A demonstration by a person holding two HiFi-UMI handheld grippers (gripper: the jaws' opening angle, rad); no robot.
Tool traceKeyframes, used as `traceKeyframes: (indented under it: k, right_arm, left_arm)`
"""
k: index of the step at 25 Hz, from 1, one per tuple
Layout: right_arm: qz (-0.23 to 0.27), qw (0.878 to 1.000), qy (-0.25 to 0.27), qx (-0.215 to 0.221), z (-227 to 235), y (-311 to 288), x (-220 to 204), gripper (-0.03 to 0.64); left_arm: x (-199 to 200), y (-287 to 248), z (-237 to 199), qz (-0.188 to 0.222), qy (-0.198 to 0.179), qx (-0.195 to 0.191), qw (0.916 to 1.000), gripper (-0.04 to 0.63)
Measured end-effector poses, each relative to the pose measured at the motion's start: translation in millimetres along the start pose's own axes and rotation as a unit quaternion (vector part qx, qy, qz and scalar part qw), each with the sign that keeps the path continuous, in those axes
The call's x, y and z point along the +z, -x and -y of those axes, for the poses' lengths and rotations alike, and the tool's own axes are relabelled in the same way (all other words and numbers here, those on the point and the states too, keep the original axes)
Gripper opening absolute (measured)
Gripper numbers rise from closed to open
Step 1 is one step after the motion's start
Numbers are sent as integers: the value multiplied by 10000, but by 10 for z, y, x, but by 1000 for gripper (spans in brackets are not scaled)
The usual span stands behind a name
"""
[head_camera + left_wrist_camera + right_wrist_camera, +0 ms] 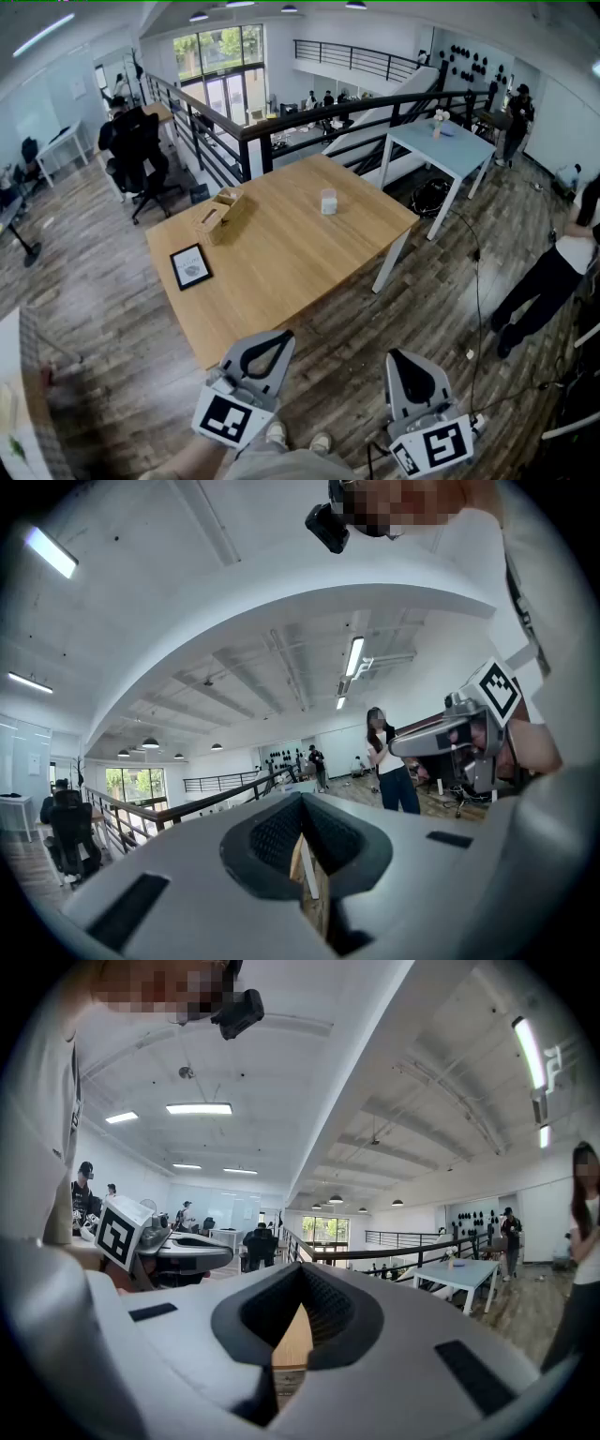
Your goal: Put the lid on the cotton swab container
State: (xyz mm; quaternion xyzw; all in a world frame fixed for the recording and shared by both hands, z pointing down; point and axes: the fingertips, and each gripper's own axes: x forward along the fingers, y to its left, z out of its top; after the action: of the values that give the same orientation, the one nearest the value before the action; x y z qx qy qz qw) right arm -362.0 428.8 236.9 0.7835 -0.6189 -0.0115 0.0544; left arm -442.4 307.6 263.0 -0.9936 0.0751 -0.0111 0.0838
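Note:
A small white cotton swab container (328, 202) stands on the far right part of the wooden table (281, 272). From here I cannot tell a lid apart from it. Both grippers are held low, short of the table's near edge and well away from the container. My left gripper (279, 337) has its jaws together with nothing between them, and through their slit (302, 803) I see a strip of the table. My right gripper (395, 356) is shut and empty too (302, 1277). Each gripper shows in the other's view: the right gripper (469, 733) and the left gripper (164, 1246).
A wooden tissue box (217, 216) and a black-framed tablet (190, 266) lie on the table's left half. A black railing (309, 117) runs behind it, with a white table (441, 145) at the back right. A person (553, 272) stands at the right, and office chairs (141, 159) at the left.

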Motion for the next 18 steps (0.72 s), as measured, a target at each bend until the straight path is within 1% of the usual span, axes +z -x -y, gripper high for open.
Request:
traceKeyframes:
  k: [5, 13, 16, 17, 18]
  right_arm:
    - [42, 9999, -146, 39, 8, 21, -46, 25]
    - [56, 9999, -92, 80, 194, 124, -93, 26]
    - [92, 9997, -179, 111, 290, 165, -98, 29]
    - [88, 9996, -218, 150, 322, 176, -110, 59]
    - [76, 9995, -247, 186, 357, 187, -128, 146]
  left_arm:
    - [-37, 2, 23, -19, 19, 38, 10000, 21]
    - [-20, -111, 196, -65, 21, 117, 9999, 21]
    - [9, -187, 279, -75, 33, 139, 9999, 21]
    - [21, -214, 306, -66, 23, 152, 9999, 21]
    - [32, -239, 329, -50, 7, 169, 9998, 21]
